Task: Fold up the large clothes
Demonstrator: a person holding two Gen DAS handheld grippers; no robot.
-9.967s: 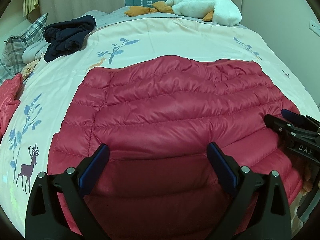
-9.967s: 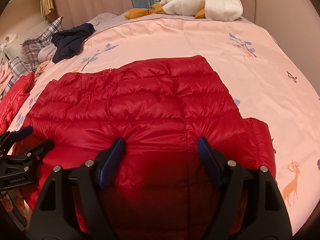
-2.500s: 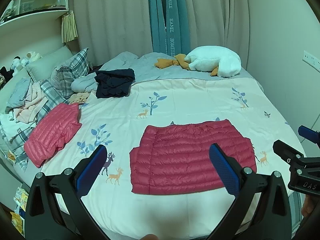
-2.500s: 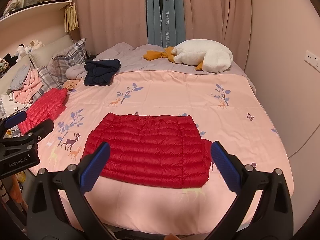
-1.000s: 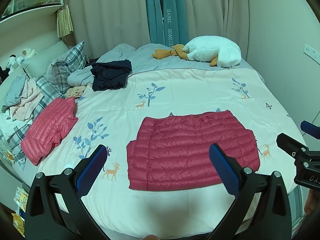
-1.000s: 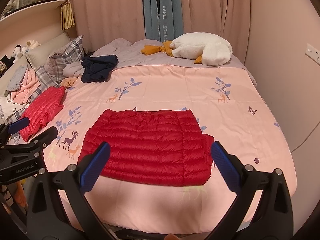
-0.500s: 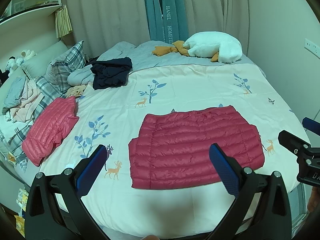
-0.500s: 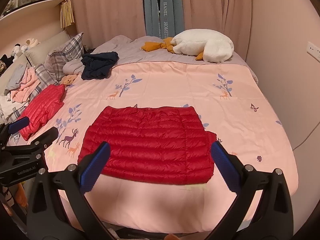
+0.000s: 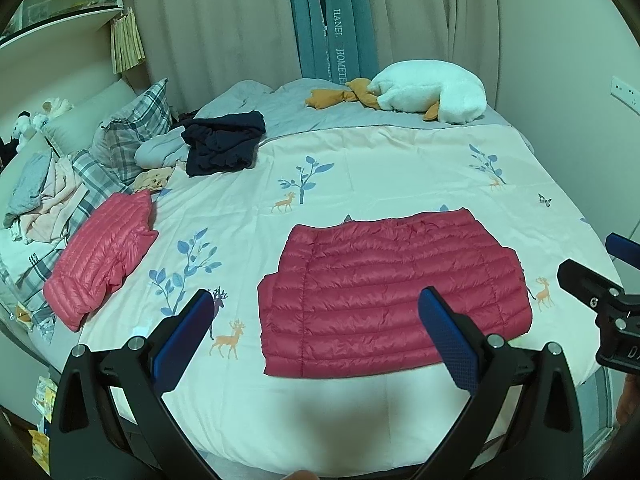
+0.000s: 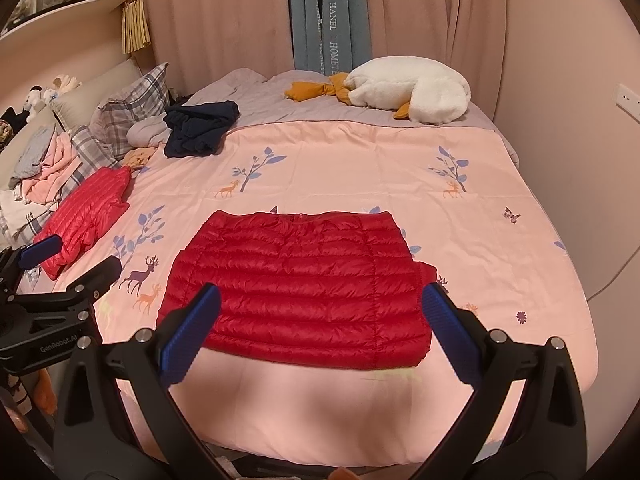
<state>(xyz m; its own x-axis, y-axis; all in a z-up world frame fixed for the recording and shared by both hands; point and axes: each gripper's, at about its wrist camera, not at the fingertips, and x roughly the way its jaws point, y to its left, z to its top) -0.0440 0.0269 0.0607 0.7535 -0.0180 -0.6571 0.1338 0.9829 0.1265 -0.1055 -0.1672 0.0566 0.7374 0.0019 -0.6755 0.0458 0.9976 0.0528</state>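
A red quilted down jacket (image 9: pixel 394 292) lies folded into a flat rectangle on the near half of the bed; it also shows in the right wrist view (image 10: pixel 300 280). My left gripper (image 9: pixel 316 328) is open and empty, held back from the bed's near edge, above the jacket's near left part. My right gripper (image 10: pixel 320 324) is open and empty, also held back over the near edge. Each gripper shows at the side of the other's view.
A second folded red jacket (image 9: pixel 100 260) lies at the bed's left side. A dark navy garment (image 9: pixel 222 142), plaid pillows (image 9: pixel 132 128) and piled clothes (image 9: pixel 36 188) sit at the far left. A white plush goose (image 9: pixel 428 96) lies by the curtains. The patterned bedspread (image 9: pixel 400 168) covers the bed.
Ten seconds ago both grippers were low over the jacket. They have since pulled back from the bed. In the last second both views drifted slightly closer to the bed.
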